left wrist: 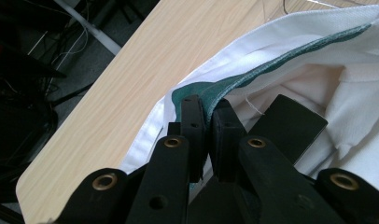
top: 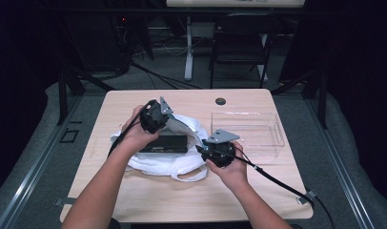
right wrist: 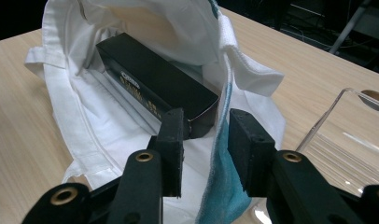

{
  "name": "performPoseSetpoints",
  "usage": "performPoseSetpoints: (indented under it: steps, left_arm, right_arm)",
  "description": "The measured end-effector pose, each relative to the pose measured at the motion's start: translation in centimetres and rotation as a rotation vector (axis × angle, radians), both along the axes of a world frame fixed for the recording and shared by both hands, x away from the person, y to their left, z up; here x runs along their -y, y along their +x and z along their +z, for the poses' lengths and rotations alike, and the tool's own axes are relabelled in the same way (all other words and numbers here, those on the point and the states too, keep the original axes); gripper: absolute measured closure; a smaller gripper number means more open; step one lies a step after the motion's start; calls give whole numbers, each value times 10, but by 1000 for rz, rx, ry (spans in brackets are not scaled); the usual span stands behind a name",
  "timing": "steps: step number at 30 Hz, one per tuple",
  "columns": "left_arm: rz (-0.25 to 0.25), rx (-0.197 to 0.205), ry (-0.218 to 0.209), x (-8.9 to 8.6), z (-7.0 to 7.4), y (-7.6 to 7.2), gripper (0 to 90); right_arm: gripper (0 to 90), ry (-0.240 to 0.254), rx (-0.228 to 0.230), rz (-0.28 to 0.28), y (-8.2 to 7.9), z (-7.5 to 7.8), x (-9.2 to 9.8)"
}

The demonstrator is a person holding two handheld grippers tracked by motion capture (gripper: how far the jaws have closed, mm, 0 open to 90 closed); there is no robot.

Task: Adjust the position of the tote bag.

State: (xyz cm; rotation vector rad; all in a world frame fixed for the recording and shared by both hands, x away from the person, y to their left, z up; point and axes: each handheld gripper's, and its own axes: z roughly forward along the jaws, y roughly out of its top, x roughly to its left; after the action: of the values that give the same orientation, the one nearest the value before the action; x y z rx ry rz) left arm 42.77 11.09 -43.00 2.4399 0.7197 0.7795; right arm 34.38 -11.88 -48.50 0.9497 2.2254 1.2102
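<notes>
- The white cloth bag (top: pixel 168 160) lies on the wooden table (top: pixel 134 200), just left of the clear plastic tray (top: pixel 258 131).
- The black box (top: pixel 164 143) lies inside the bag's open mouth.
- The left gripper (top: pixel 156 116), at the bag's far rim, has its jaws clamped on the green-lined edge (left wrist: pixel 234 81).
- The right gripper (top: pixel 219 151), at the bag's tray-side edge, has its jaws apart; the bag's edge hangs between them, the box's end just beyond.
</notes>
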Motion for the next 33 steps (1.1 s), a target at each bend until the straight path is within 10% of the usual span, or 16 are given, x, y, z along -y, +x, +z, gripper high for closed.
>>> performPoseSetpoints:
  steps: [20,33]
  left_arm:
    - [-2,-14,14,8,4,11,858]
    - [9,-34,-14,5,6,18,858]
  right_arm:
    - [654,-3,-9,6,1,11,3]
    - [657,-107,1,34,24,37,-17]
